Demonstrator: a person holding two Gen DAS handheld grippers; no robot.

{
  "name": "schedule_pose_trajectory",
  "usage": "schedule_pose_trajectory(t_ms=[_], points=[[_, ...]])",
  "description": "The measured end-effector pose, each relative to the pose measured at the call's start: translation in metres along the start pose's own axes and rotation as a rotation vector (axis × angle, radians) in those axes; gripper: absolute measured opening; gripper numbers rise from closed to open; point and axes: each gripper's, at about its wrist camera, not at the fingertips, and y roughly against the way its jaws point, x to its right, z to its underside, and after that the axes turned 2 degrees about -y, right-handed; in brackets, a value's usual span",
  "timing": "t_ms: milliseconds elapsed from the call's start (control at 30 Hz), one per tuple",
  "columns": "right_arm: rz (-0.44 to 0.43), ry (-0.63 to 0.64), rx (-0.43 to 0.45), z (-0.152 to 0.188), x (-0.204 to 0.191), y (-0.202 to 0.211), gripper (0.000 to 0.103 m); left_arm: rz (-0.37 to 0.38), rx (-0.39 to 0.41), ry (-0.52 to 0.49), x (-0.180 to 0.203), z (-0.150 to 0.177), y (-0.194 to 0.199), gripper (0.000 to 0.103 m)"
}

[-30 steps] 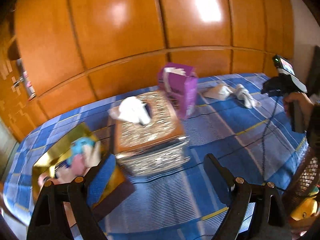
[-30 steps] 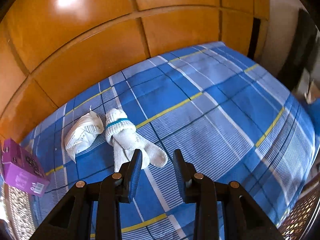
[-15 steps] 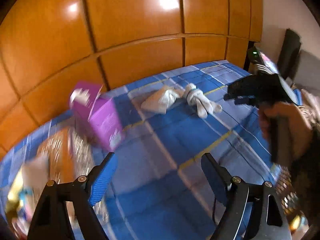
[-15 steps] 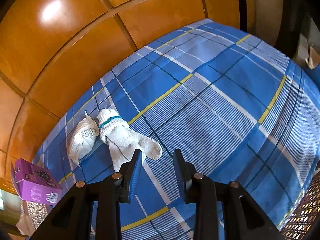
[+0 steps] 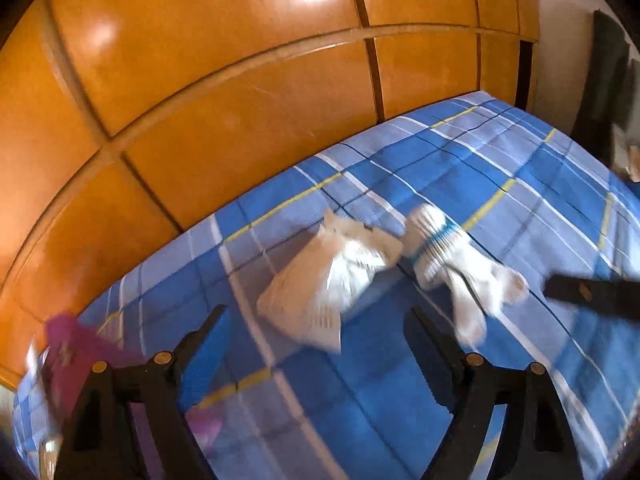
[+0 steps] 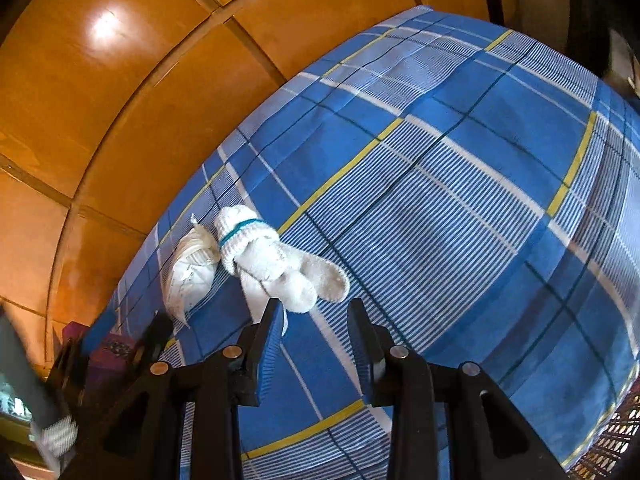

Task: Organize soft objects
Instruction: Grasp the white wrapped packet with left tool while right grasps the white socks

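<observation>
Socks (image 5: 460, 268), white, rolled with teal band, on blue plaid bed (image 5: 500, 168), ahead and right of left hand-held gripper (image 5: 316, 344), jaws spread wide, nothing between. White pouch (image 5: 328, 280) straight ahead, touching socks. Further right, right hand-held gripper (image 6: 314, 328), narrowly parted, empty, just short of sock toes.

The purple box (image 5: 76, 356) is motion-blurred and cut by the left edge, its print unreadable.
</observation>
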Motion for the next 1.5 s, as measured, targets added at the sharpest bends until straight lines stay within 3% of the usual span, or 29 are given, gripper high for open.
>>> schedule_pose_trajectory(t_ms=[133, 333, 400, 433, 467, 567, 867, 967, 1000, 1133, 1200, 1300, 1333, 1400, 1500], points=[[-0.026, -0.017, -0.017, 0.0, 0.002, -0.001, 0.033, 0.015, -0.042, -0.008, -0.001, -0.018, -0.038, 0.095], [-0.044, -0.029, -0.03, 0.001, 0.002, -0.002, 0.033, 0.023, -0.093, -0.088, 0.008, -0.023, -0.08, 0.095], [-0.045, -0.029, -0.029, 0.001, 0.002, -0.002, 0.033, 0.044, -0.123, -0.081, 0.007, -0.019, -0.09, 0.086], [-0.045, -0.027, -0.028, 0.001, 0.002, -0.001, 0.033, 0.073, -0.121, -0.057, 0.005, -0.017, -0.09, 0.074], [-0.048, -0.024, -0.025, 0.001, 0.001, -0.001, 0.033, 0.097, -0.1, -0.03, 0.002, -0.015, -0.086, 0.065], [-0.044, -0.013, -0.017, 0.0, -0.001, 0.001, 0.033, 0.11, -0.09, -0.027, 0.005, -0.008, -0.076, 0.058], [0.027, 0.004, -0.039, 0.001, -0.002, -0.008, 0.033, 0.132, -0.104, 0.045, 0.023, 0.055, -0.021, 0.058], [0.054, 0.083, -0.07, 0.003, -0.016, -0.015, 0.034, 0.139, -0.094, 0.064, 0.023, 0.083, 0.003, 0.058], [0.069, 0.137, -0.078, 0.002, -0.026, -0.018, 0.039, 0.141, -0.089, 0.069, 0.023, 0.092, 0.011, 0.058], [0.134, 0.338, -0.063, -0.007, -0.062, -0.035, 0.045, 0.142, -0.079, 0.106, 0.018, 0.125, 0.037, 0.058], [0.186, 0.426, -0.06, -0.014, -0.078, -0.051, 0.053, 0.142, -0.077, 0.13, 0.013, 0.14, 0.047, 0.058], [0.255, 0.507, -0.096, -0.019, -0.087, -0.083, 0.053, 0.134, -0.072, 0.151, 0.009, 0.157, 0.057, 0.058], [0.265, 0.514, -0.108, -0.018, -0.086, -0.091, 0.052, 0.129, -0.065, 0.149, 0.009, 0.161, 0.059, 0.058], [0.307, 0.526, -0.068, -0.015, -0.084, -0.092, 0.03, 0.122, -0.052, 0.143, 0.009, 0.166, 0.06, 0.058], [0.302, 0.53, -0.081, -0.005, -0.08, -0.084, 0.022, 0.113, -0.028, 0.128, 0.011, 0.171, 0.058, 0.058]])
